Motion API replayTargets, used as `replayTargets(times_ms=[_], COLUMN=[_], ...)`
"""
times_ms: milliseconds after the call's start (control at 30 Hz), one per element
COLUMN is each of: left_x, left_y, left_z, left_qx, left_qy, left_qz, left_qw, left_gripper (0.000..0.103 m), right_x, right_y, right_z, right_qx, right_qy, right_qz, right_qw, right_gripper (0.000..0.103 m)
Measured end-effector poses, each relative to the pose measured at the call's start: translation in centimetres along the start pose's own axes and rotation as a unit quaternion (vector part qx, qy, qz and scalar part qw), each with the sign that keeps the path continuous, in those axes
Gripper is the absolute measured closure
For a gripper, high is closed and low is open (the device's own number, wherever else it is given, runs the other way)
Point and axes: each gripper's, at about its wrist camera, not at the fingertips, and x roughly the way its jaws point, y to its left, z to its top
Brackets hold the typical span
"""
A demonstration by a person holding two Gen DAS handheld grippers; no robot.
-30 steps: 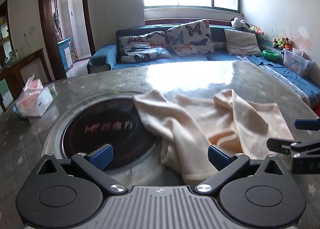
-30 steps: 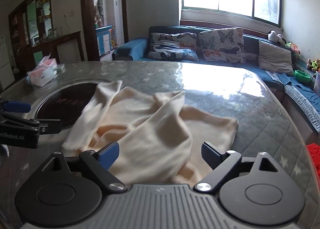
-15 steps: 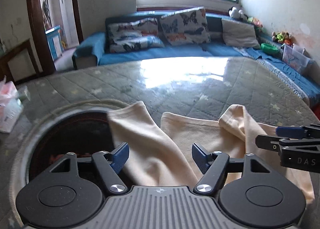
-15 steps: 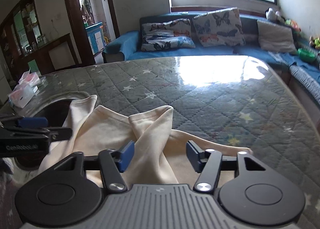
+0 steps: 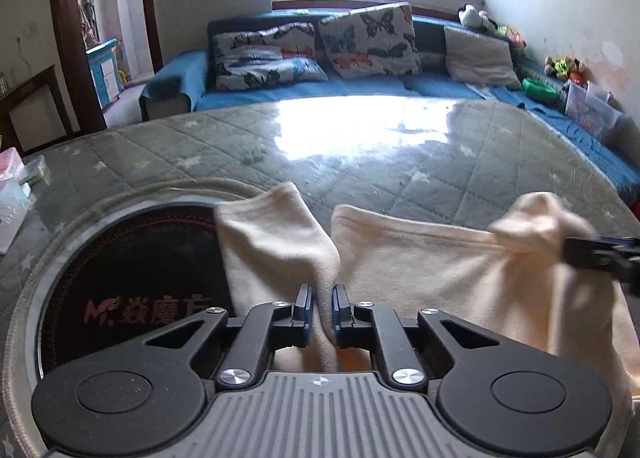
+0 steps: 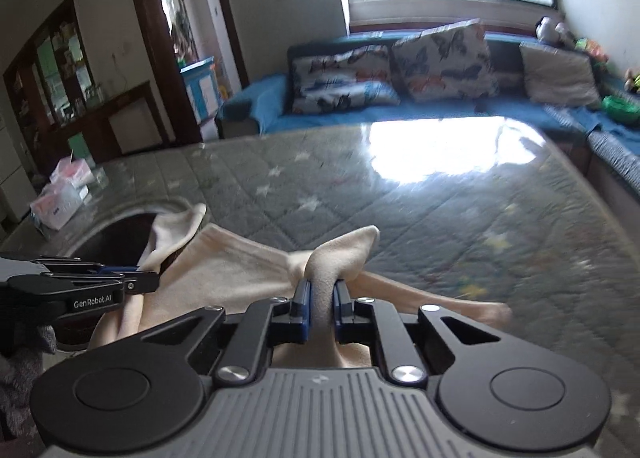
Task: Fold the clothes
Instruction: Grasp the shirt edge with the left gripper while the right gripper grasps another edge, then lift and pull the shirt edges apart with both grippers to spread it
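On the left gripper (image 6: 136,282), white lettering reads "GenRobot.AI".

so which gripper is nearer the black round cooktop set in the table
Left. The left gripper grips the cream garment at the cooktop's edge; the right gripper grips it farther away.

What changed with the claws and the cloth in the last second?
Both claws moved in over the cloth and have just been closing: the left claw and the right claw now each pinch a fold. The table and the tissue pack stayed put.
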Motion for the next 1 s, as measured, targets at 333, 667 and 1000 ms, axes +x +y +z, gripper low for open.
replayTargets(times_ms=[333, 667, 1000], left_x=[-6.7, -14.0, -14.7], left_y=[4.1, 9.0, 9.7], left_z=[-1.8, -8.5, -11.8], left_qx=[-0.047, -0.083, -0.075], left_qy=[-0.046, -0.035, 0.003], left_qz=[0.015, 0.026, 0.033], left_qw=[0.9977, 0.9955, 0.9966], left_gripper=[0.093, 0.094, 0.086], right_x=[-11.3, -17.1, -16.2], right_y=[-3.3, -6.6, -9.0], right_z=[-2.7, -8.0, -11.6], right_qx=[0.023, 0.067, 0.092], right_qy=[-0.065, -0.064, -0.011], right_qz=[-0.049, -0.109, -0.156], right_qw=[0.996, 0.99, 0.983], right_gripper=[0.093, 0.093, 0.079])
